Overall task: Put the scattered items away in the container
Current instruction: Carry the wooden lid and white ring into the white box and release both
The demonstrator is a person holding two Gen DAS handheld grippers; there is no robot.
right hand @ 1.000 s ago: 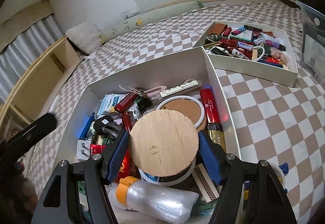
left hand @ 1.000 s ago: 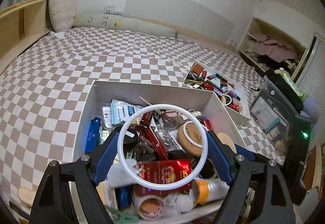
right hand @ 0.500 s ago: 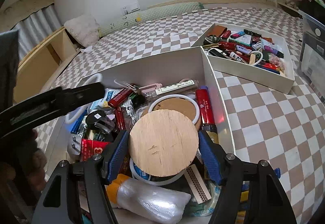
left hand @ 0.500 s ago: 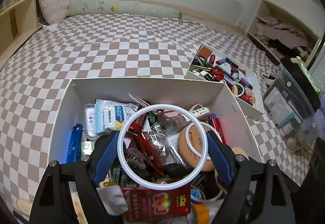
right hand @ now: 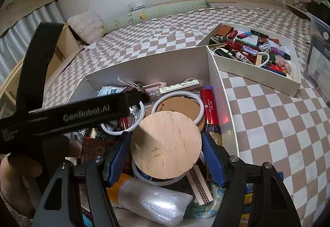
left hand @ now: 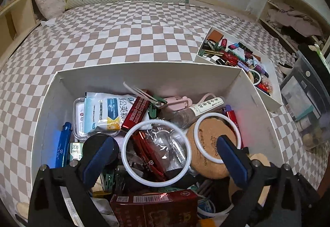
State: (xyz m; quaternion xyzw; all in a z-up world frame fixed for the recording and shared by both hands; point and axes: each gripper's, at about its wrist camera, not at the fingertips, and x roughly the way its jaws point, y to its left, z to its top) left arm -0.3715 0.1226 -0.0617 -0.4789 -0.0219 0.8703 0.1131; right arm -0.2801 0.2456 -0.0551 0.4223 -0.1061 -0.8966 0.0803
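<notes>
A big white box (left hand: 144, 74) on the bed is crammed with small items. My left gripper (left hand: 165, 158) hangs over it with its jaws opening wide. A white ring (left hand: 156, 122) lies flat on the clutter between the fingers, touching neither pad. Just right of it sits a cork coaster (left hand: 208, 150) with a second white ring on top. My right gripper (right hand: 166, 157) is shut on a round wooden disc (right hand: 166, 144), held above the near right part of the box (right hand: 156, 64). The left gripper's black body (right hand: 82, 113) crosses the right wrist view.
A smaller white box (left hand: 266, 95) full of items stands to the right on the checkered bed cover (left hand: 123, 31). A grey plastic bin (left hand: 303, 91) and shelves are at the far right. A pillow and bolster lie at the head of the bed.
The left gripper moved forward and down over the box, its jaws spread, and the white ring dropped from the pads onto the clutter. The right gripper kept still with the disc.
</notes>
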